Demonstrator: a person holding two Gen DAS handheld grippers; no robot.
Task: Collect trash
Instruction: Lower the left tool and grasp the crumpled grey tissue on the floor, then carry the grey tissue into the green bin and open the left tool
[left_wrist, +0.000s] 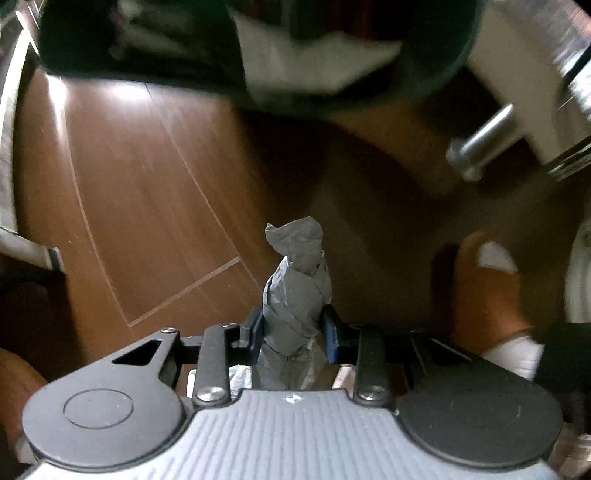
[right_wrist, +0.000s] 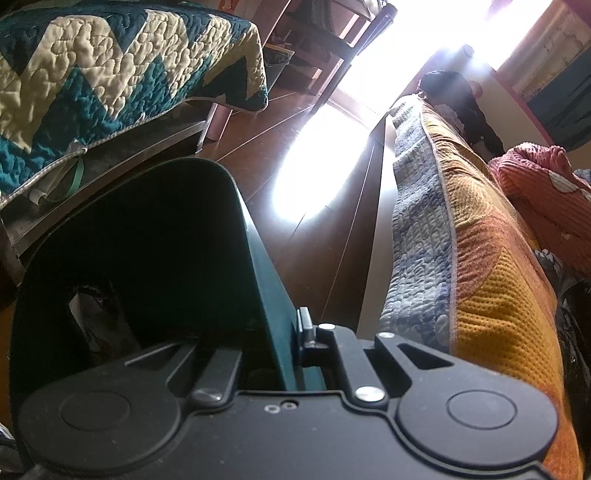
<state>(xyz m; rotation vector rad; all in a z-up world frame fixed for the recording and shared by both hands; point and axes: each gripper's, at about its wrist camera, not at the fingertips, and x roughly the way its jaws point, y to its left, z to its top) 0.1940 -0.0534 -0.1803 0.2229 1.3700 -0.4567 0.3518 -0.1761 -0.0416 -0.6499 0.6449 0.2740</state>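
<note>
A crumpled grey wad of paper stands up between the blue pads of my left gripper, which is shut on it above the brown wooden floor. Across the top of the left wrist view lies a dark, blurred container with something white in it. In the right wrist view my right gripper is shut on the wall of a dark green bin. One finger shows outside the wall; the other is hidden inside. Something pale lies at the bin's bottom.
A person's foot in a brown slipper and white sock stands on the floor to the right. A metal bar juts out above it. A bed with a teal zigzag quilt and another with an orange-blue quilt flank a floor strip.
</note>
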